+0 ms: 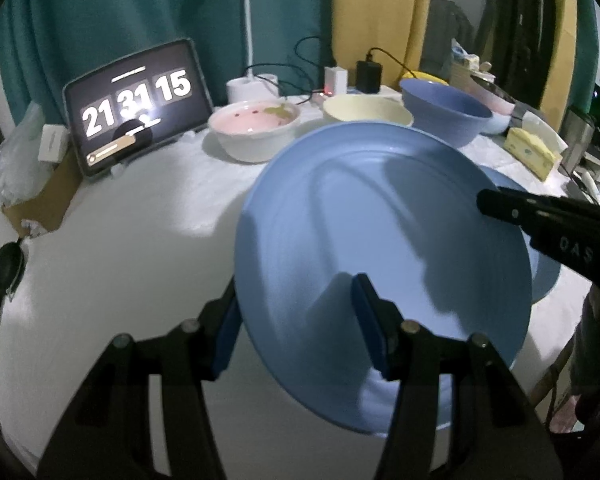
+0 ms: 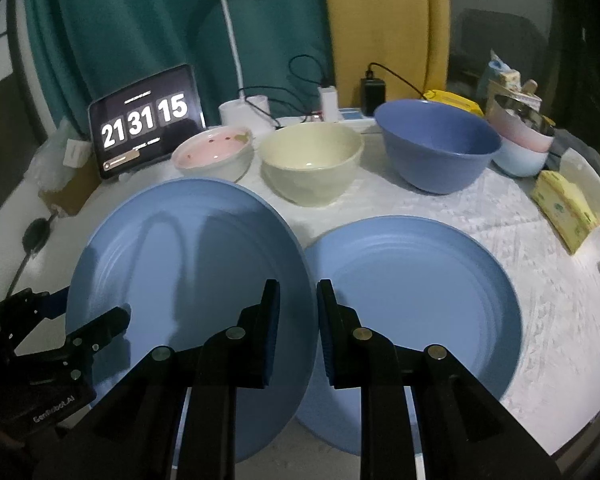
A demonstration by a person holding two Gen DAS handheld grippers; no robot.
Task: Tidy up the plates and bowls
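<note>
Plates: two blue ones, a lifted plate and a flat plate.
Lifted plate: tilted up off the table, held on both sides, just beside the flat plate and partly over its left edge.
Flat plate: lies on the white table to the right.
Left gripper: its fingers are clamped on the left edge of the lifted plate.
Right gripper: its fingers pinch the right edge of the lifted plate, close together.
Bowls: a pink bowl, a cream bowl and a big blue bowl stand in a row behind the plates.
Far right: stacked small bowls, pink on pale blue.
Tablet: stands at the back left.
</note>
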